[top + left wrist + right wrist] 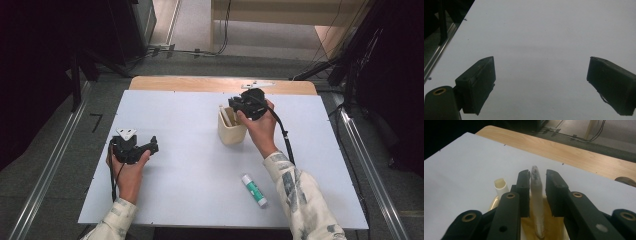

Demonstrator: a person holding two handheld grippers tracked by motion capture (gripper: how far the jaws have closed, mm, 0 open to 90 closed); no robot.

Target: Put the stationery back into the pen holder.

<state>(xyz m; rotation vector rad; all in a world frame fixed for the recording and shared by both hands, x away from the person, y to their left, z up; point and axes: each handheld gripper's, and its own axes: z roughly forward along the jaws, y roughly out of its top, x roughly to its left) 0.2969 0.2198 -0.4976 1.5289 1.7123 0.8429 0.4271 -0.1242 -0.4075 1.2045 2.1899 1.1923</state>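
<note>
Centre frame, the right gripper (537,186) stands over a beige cup (231,131), jaws slightly parted around an upright white marker (536,195), apparently released. Lift straight up. The left gripper (540,82) is wide open, empty.

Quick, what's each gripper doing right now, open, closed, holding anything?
Left gripper: open, nothing between its jaws, over bare table.
Right gripper: open around the white stick standing in the cup; not clamping it.
</note>
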